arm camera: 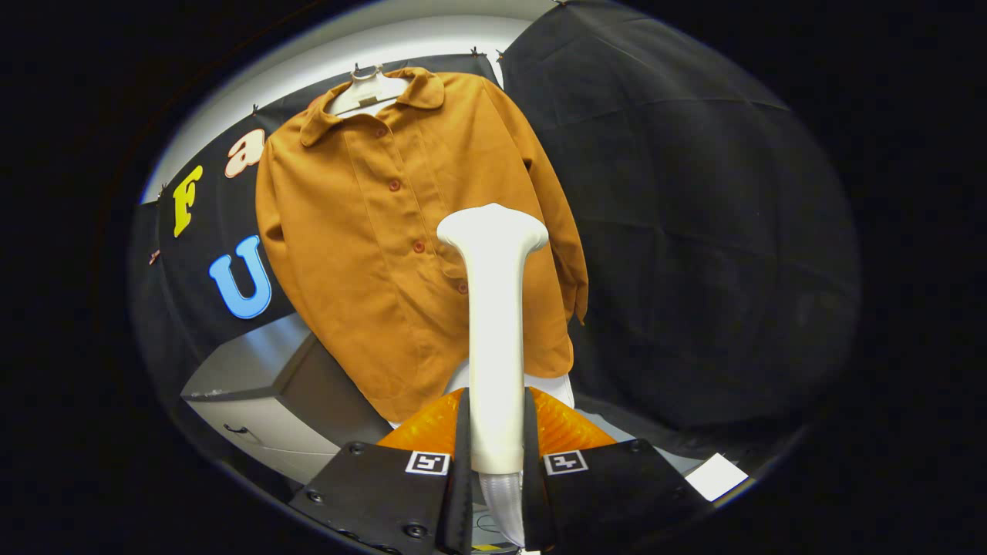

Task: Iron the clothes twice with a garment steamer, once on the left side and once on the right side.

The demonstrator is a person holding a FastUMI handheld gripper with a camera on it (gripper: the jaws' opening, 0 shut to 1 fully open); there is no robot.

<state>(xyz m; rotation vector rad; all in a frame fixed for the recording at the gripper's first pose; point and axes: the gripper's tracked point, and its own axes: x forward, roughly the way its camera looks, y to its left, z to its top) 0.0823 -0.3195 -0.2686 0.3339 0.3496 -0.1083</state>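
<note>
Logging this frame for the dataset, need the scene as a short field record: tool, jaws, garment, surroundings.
tool: white garment steamer, handle upright between the jaws, head at the top
gripper: gripper shut on the steamer handle, both jaws pressing on its sides
garment: brown buttoned shirt on a hanger, hung on the booth wall beyond the steamer
steamer vs shirt: head overlaps the shirt's lower front; contact cannot be told
hose: ribbed hose leaves the handle's lower end
nearby: grey cabinet below the shirt
</note>
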